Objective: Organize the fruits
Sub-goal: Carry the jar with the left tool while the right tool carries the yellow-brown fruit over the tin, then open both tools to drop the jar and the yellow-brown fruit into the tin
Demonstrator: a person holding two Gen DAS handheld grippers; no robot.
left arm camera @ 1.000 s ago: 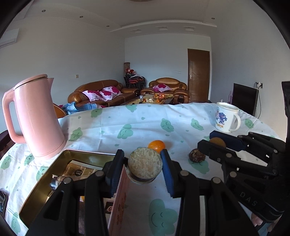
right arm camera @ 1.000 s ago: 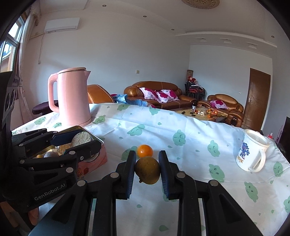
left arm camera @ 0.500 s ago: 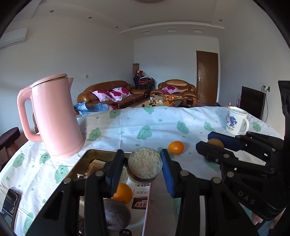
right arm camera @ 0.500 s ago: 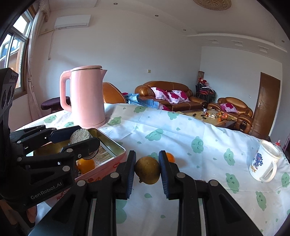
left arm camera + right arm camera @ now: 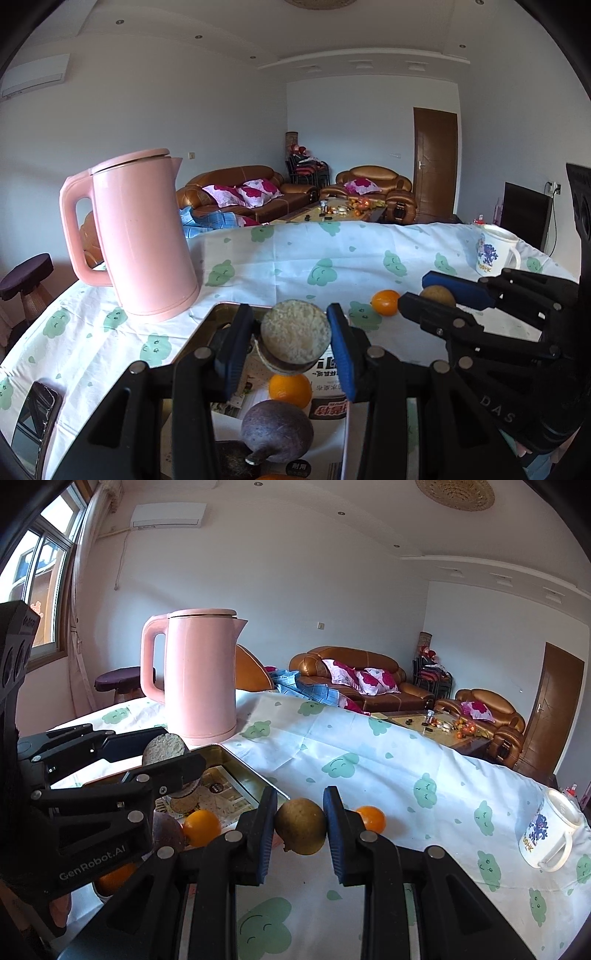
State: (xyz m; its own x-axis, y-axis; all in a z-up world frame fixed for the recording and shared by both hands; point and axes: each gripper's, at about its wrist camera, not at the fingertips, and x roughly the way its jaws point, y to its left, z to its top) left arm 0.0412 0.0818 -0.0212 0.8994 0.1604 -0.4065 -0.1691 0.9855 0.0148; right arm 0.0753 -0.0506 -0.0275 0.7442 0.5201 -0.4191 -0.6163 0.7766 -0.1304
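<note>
Tablecloth (image 5: pixel 280 258) with green clouds covers the table; sofas stand behind. The left gripper (image 5: pixel 291 341) pinches a halved fruit (image 5: pixel 295 336) above the tray (image 5: pixel 207 332), whose near end is cut off. In the right view, the right gripper (image 5: pixel 300 825) pinches a brown fruit (image 5: pixel 300 825) beside the tray (image 5: pixel 255 775).

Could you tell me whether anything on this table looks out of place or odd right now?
One orange lies loose on the tablecloth, outside the metal tray where another orange and a dark purple fruit already sit. A phone lies near the table's edge. Nothing looks spilled or damaged.
</note>
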